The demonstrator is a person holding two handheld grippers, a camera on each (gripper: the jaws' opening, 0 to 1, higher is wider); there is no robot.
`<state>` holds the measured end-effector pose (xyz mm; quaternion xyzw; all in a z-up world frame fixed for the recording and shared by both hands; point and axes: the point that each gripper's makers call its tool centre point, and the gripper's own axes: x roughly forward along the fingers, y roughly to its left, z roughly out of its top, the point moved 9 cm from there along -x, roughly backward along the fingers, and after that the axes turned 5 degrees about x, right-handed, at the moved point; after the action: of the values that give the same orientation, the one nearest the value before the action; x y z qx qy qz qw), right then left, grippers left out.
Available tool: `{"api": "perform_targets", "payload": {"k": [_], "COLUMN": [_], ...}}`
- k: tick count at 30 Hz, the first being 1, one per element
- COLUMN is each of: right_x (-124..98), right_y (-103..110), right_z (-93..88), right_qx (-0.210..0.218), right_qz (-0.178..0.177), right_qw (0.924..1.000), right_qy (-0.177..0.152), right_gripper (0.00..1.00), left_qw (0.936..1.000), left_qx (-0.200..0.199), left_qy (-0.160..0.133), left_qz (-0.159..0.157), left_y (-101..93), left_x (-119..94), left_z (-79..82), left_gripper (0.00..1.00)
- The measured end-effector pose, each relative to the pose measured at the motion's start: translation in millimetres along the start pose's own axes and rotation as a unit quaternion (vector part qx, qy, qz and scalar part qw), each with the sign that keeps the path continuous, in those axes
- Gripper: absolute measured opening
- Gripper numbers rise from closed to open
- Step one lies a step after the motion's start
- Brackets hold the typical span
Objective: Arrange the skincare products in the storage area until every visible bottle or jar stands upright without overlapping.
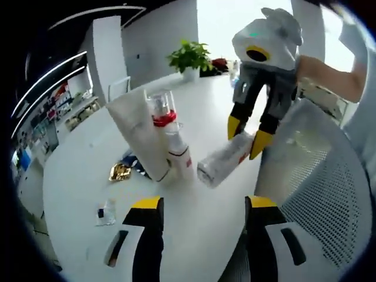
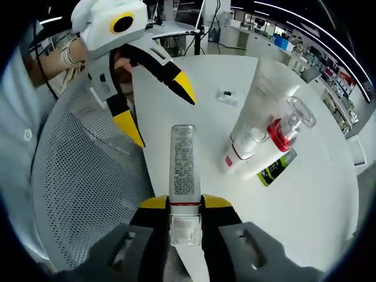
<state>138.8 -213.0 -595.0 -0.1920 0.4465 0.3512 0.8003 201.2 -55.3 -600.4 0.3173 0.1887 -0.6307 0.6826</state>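
My right gripper [image 2: 185, 204] is shut on the cap end of a white printed tube [image 2: 183, 161], which points away from it over the table's near edge. In the left gripper view that tube [image 1: 226, 158] hangs slanted, low over the white table [image 1: 194, 229], held by the right gripper [image 1: 247, 136]. My left gripper [image 1: 204, 202] is open with nothing between its jaws, and it also appears as the left gripper [image 2: 157, 107]. A tall white tube [image 1: 138, 132], a clear-capped bottle with a red collar [image 1: 162, 111] and a small white bottle [image 1: 180, 157] crowd together. A green-black tube [image 2: 276, 167] lies flat beside them.
A grey mesh chair [image 1: 320, 182] stands against the table's near edge, under both grippers. A gold wrapper [image 1: 120, 171] and a small sachet [image 1: 106, 212] lie on the table. A potted plant [image 1: 189, 57] sits at the far edge. A person's arm [image 1: 329, 73] holds the right gripper.
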Motion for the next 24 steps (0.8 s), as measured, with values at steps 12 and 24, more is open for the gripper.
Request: {"api": "perform_targets", "payload": {"k": [12, 24], "right_x": [32.3, 41.9], "right_y": [9.1, 3.5], "right_z": [30.0, 40.8], "right_qx": [-0.066, -0.132], "right_qz": [0.041, 0.045], "right_qw": [0.9968, 0.9889], "right_qy": [0.018, 0.050], "right_gripper": [0.19, 0.19], "left_qw": [0.9964, 0.9891], "left_qx": [0.065, 0.131], "left_qy": [0.053, 0.064], "left_qz": [-0.014, -0.021], "left_y": [-4.7, -12.8], "left_x": [8.6, 20.5], "left_z": [-1.3, -0.9], "left_gripper": [0.40, 0.32]}}
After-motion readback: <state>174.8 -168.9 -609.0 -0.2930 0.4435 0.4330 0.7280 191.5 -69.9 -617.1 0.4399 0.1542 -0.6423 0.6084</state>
